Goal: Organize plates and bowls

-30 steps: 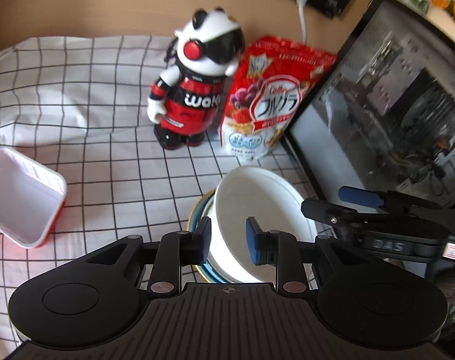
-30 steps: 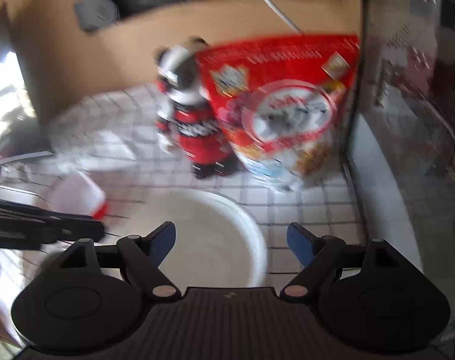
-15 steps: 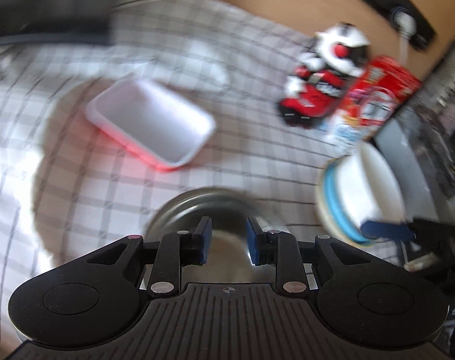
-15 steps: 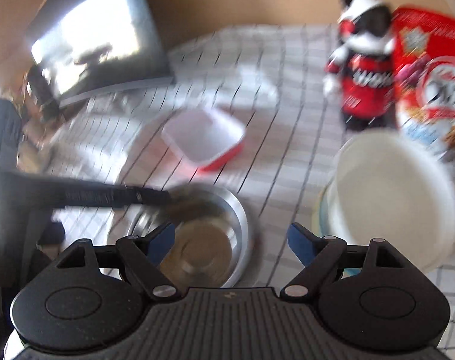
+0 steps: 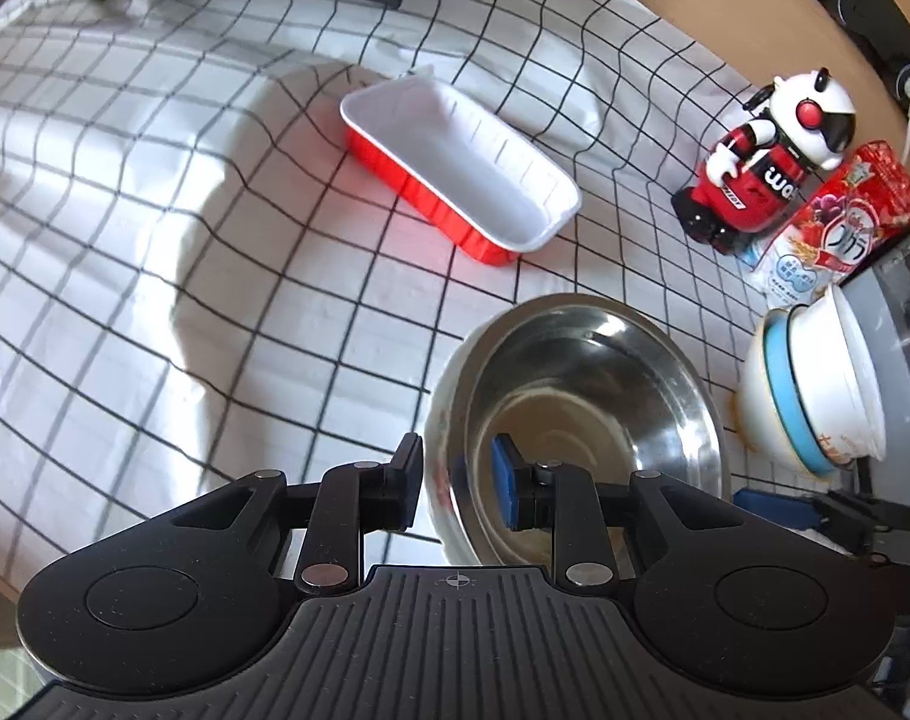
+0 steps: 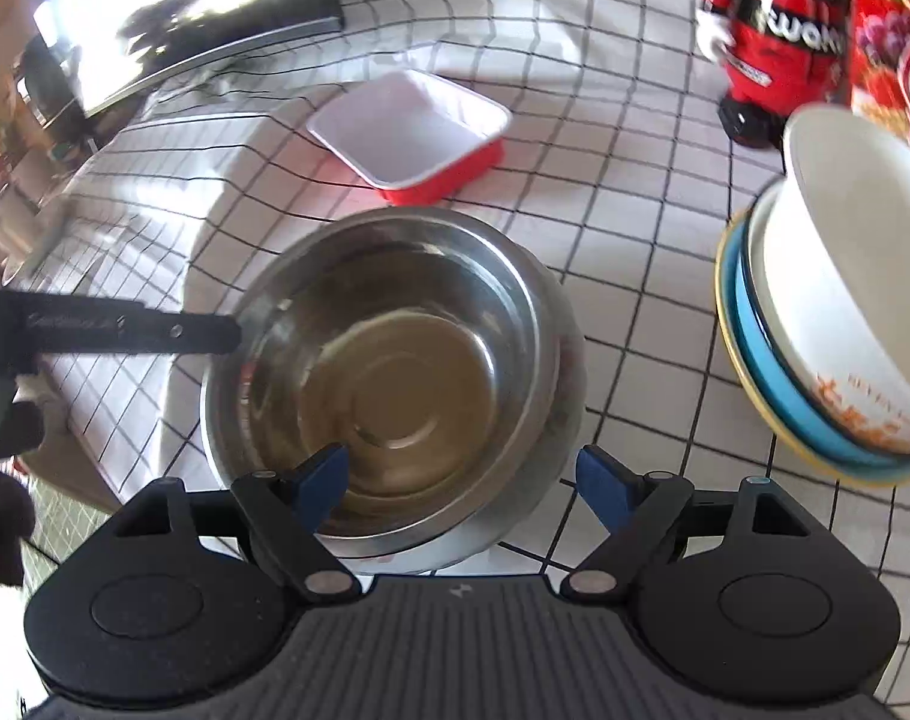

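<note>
Steel bowl (image 5: 580, 420): nearest item, upright on the checked cloth (image 5: 155, 276), empty, inside reflecting light.
Left gripper (image 5: 455, 489): jaws narrowly parted astride the steel bowl's near-left rim, one finger outside the wall, the blue pad inside; a gap shows on each side, so released, not clenched.
Right gripper (image 6: 463, 483): jaws spread wide over the bowl's near rim (left pad above the inside, right pad outside), grasping nothing.
Stacked bowls (image 6: 826, 324): right of the steel bowl, apart from it; white bowl nested and tilted in a blue-rimmed one.
Red tray (image 5: 460, 174): white-lined, rectangular, empty, beyond the steel bowl.
Toy robot (image 5: 766, 162): red, white and black, far right.
Cereal bag (image 5: 832, 234): red, just beside the toy.
Monitor (image 6: 179, 18): far left edge (screen glare).
</note>
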Motion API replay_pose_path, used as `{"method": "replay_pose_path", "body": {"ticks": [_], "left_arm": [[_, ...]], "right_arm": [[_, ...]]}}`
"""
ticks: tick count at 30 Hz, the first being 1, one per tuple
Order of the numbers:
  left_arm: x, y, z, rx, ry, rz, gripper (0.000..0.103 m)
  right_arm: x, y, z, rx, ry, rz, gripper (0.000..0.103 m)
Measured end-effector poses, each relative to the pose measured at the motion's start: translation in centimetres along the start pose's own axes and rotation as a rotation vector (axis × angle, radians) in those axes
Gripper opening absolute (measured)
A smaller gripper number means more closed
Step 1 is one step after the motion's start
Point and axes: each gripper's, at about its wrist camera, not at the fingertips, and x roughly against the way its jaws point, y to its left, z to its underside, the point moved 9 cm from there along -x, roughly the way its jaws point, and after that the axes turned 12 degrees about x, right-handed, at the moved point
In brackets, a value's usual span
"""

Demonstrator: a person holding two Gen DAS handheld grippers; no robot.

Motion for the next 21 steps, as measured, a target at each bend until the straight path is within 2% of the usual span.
{"method": "replay_pose_path", "body": {"ticks": [3, 9, 15, 21], "left_arm": [[-0.6, 0.3, 0.2, 0.04, 0.016, 0.028, 0.027], [-2.4, 1.3, 0.5, 0.054, 0.039, -0.035, 0.033], [-4.7, 0.7, 2.2, 0.028, 0.155, -0.017, 0.029], [-5.7, 0.3, 1.9, 0.005, 0.196, -0.035, 0.029]], "right_arm": [[-0.9, -0.7, 0.3, -0.045, 0.011, 0.005, 0.084], [-2.7, -1.0, 0.7, -0.082, 0.031, 0.001, 0.083], [-4.2, -0.1, 0.9, -0.09, 0.063, -0.079, 0.083], [-4.9, -0.3, 0.3, -0.109, 0.056, -0.08, 0.083]]}}
